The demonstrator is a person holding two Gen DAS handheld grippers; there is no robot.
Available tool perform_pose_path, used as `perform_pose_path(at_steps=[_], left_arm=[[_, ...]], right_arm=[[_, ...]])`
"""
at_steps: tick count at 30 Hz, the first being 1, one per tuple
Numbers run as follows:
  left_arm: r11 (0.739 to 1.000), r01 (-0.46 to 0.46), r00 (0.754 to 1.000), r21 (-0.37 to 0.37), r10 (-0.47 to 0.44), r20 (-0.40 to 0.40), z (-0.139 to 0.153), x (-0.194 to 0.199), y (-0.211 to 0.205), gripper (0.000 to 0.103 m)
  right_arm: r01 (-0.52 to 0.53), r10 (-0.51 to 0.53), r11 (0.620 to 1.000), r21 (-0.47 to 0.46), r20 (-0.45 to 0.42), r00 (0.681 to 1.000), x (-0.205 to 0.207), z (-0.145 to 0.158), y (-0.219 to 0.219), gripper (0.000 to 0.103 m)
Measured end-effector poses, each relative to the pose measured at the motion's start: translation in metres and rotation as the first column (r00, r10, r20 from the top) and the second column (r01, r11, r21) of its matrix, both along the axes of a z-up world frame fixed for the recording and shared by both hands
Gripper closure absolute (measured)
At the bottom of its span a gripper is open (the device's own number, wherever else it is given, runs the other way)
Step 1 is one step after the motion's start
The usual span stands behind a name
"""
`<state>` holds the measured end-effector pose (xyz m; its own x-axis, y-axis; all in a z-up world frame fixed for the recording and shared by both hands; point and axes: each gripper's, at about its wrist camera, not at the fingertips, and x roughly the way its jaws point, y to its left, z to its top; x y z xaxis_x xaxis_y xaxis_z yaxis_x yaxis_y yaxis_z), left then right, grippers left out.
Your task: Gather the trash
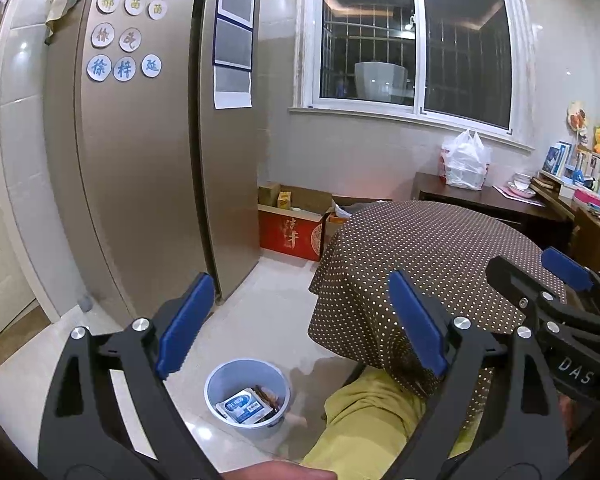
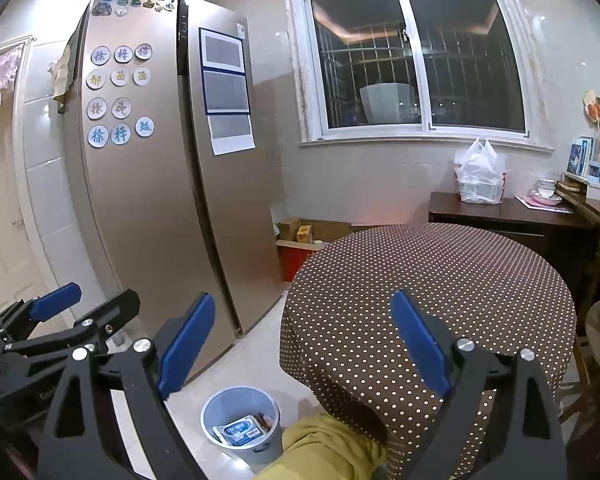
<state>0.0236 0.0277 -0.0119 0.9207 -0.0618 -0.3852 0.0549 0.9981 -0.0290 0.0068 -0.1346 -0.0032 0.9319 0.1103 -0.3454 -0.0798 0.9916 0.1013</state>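
my left claw (image 1: 300, 328) is right here in front of me, and its two blue fingers (image 1: 186, 326) are spread wide apart with nothing between them. my right claw (image 2: 304, 344) is the same, wide apart and empty. i think i hold them that way because there is nothing to grab just now.

far on the left stands the big fridge (image 1: 140, 140) with round letter stickers (image 1: 124, 26) on its door. down low and near me, on the shiny floor (image 1: 252, 320), sits the little blue bin (image 1: 247, 394). the trash is in there: a blue and white wrapper (image 1: 244, 406) and a brown bit (image 1: 270, 396) beside it. the bin is on the floor next to the table, so i can drop things in easily.

just right of the bin is my knee in yellow-green pants (image 1: 364, 412), tucked under the edge of the cloth. then comes the round table (image 2: 440, 280) with its brown dotted cloth. i see no trash on top of it, so i guess the job is about done.

far on the right, a white plastic bag (image 2: 480, 176) sits on a dark desk (image 2: 500, 212) under the window (image 2: 416, 52). i can't tell if that bag is trash.
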Motion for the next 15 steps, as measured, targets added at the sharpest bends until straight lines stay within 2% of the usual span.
perform_pose_path(at_steps=[10, 15], left_arm=[[1.000, 0.027, 0.999, -0.012, -0.028, -0.024, -0.0050, 0.0053, -0.0025, 0.015], [0.999, 0.027, 0.999, -0.020, -0.027, -0.026, -0.0052, 0.0056, 0.0008, 0.015]], right_arm=[[0.032, -0.032, 0.999, -0.020, -0.001, 0.999, 0.0003, -0.0004, 0.0000, 0.013], [0.013, -0.013, 1.000, 0.003, -0.016, 1.000, 0.0031, -0.0030, -0.0009, 0.013]])
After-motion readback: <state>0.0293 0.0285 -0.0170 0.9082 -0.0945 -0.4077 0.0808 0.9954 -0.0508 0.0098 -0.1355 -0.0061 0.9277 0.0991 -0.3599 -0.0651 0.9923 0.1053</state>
